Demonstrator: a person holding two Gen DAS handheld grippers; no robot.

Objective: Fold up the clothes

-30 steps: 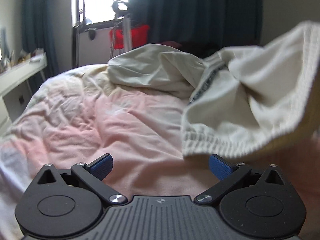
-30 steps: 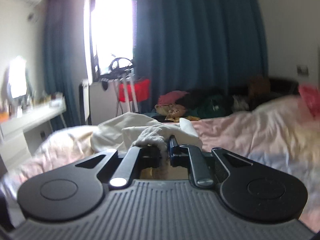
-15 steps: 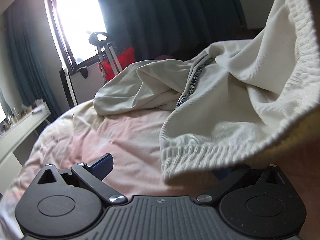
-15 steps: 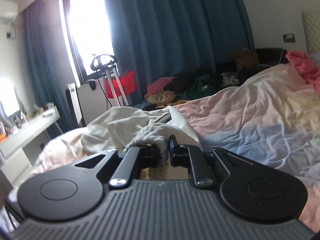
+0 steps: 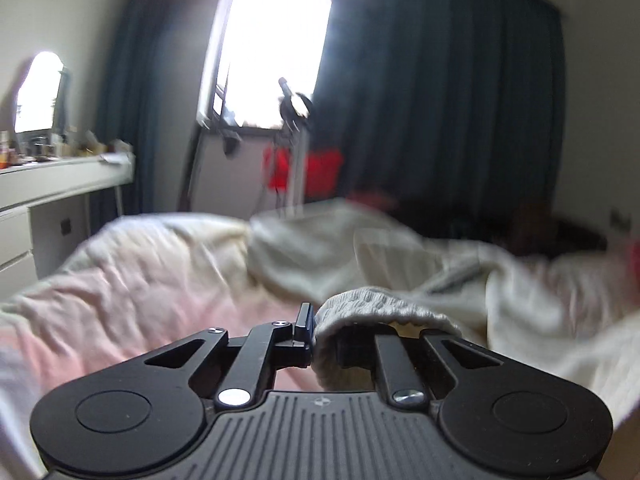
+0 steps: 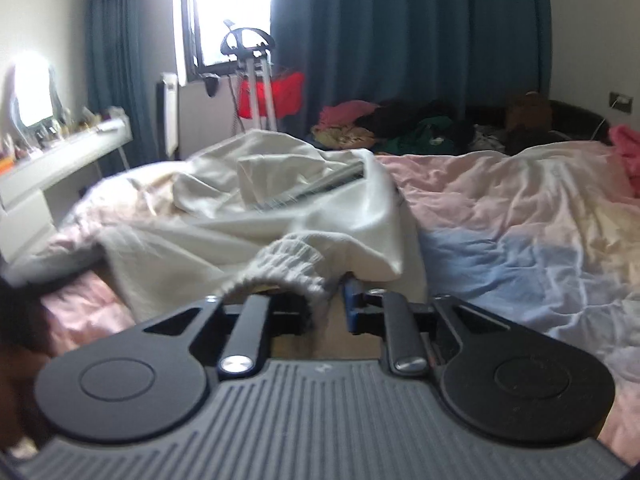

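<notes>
The right tongs (image 6: 329, 304) pinch the cream garment's (image 6: 248, 216) ribbed hem above the pink bedspread (image 6: 520, 208).

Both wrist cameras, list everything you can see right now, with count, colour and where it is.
cream garment: one, cream, spread on the bed, ribbed edge in both tongs
bedcover: one, pink with a blue patch, on the bed
curtains: dark blue, along the back wall
window: one, bright, between the curtains
stand: one, grey and black, under the window
red item: one, behind the stand
clothes pile: mixed colours, beyond the bed
desk: one, white, left wall
left tongs: black, shut on ribbed edge
right tongs: black, shut on ribbed edge
</notes>
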